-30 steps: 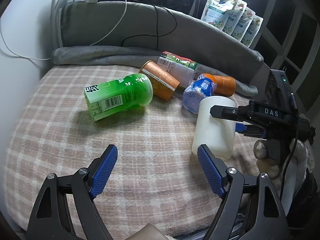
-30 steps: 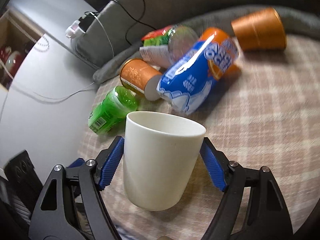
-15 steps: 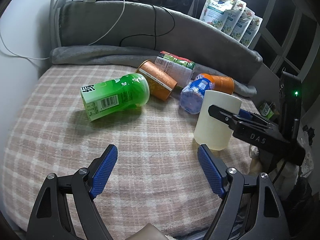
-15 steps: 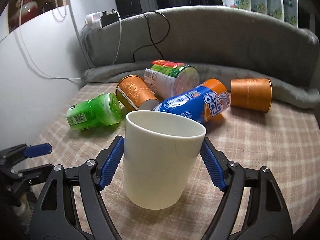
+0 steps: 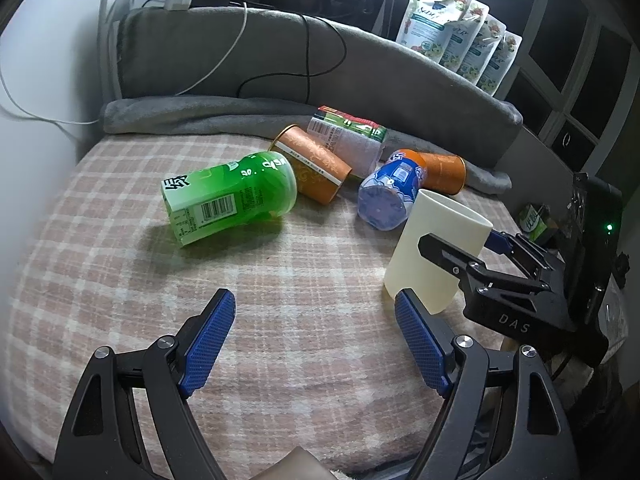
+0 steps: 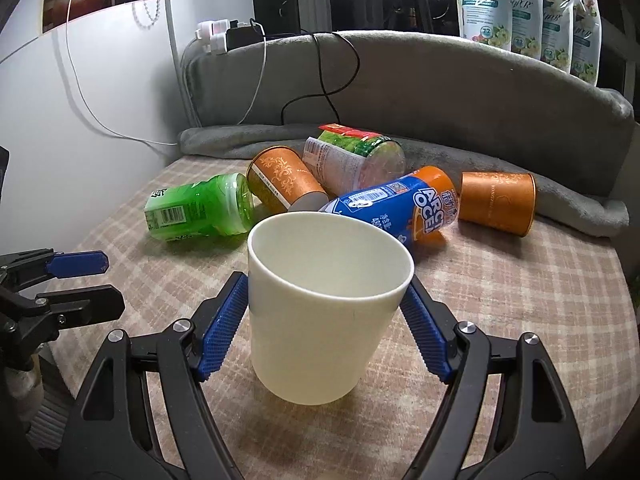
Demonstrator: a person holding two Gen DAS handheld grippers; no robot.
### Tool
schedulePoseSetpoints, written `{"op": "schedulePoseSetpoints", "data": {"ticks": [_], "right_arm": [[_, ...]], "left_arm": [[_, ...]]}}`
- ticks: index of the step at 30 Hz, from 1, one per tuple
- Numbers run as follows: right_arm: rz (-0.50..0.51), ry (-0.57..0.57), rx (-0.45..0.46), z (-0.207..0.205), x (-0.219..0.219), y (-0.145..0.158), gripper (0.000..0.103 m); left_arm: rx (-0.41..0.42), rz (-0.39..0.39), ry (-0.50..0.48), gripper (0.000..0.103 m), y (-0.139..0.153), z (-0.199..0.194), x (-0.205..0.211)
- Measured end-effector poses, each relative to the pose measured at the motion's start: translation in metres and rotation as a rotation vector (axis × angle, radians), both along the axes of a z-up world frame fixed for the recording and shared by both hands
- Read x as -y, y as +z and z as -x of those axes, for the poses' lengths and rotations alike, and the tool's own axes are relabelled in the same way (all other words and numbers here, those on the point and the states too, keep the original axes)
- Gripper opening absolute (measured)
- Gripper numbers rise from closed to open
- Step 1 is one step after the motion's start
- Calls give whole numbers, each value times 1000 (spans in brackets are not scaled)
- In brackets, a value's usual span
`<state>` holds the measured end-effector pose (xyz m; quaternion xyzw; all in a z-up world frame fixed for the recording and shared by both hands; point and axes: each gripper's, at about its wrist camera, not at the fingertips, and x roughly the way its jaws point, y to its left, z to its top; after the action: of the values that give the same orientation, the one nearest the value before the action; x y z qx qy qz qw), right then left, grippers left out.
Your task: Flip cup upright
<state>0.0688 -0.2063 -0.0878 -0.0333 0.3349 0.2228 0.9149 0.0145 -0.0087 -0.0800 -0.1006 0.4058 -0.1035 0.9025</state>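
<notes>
A cream plastic cup [image 6: 320, 312] stands mouth up, slightly tilted, between the blue pads of my right gripper [image 6: 326, 320], which is shut on its sides. Its base is at or just above the checked blanket [image 6: 520, 300]. In the left wrist view the same cup [image 5: 432, 256] is at the right with the right gripper [image 5: 480, 264] around it. My left gripper [image 5: 316, 340] is open and empty, low over the blanket to the left of the cup.
Behind the cup lie a green bottle [image 6: 200, 212], a blue and orange bottle [image 6: 396, 208], a clear bottle with a green label [image 6: 352, 156] and two orange paper cups [image 6: 280, 180] [image 6: 496, 200]. A grey cushion [image 6: 440, 92] with cables and refill pouches [image 6: 520, 8] borders the back.
My right gripper has turned the cup from tilted in the air to mouth up and lowered it towards the blanket. The left gripper has stayed open and nearly still.
</notes>
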Motion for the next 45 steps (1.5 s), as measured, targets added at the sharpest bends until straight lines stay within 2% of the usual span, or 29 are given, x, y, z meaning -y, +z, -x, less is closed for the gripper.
{"op": "schedulePoseSetpoints", "data": {"ticks": [3, 17, 21, 33, 41, 45], "right_arm": [[-20, 15, -8, 5, 0, 0, 80], [10, 42, 13, 24, -5, 3, 80], [7, 35, 17, 30, -1, 5, 88], [8, 24, 20, 49, 21, 17, 89], [0, -52, 16, 62, 49, 25, 90], [0, -124, 15, 66, 62, 28, 94]], "left_arm": [[6, -5, -4, 82, 2, 3, 3], [28, -12, -8, 82, 9, 13, 6], [39, -16, -10, 82, 11, 15, 7], [78, -33, -22, 82, 21, 21, 14], [104, -54, -26, 82, 25, 23, 20], [133, -75, -17, 82, 26, 24, 26]]}}
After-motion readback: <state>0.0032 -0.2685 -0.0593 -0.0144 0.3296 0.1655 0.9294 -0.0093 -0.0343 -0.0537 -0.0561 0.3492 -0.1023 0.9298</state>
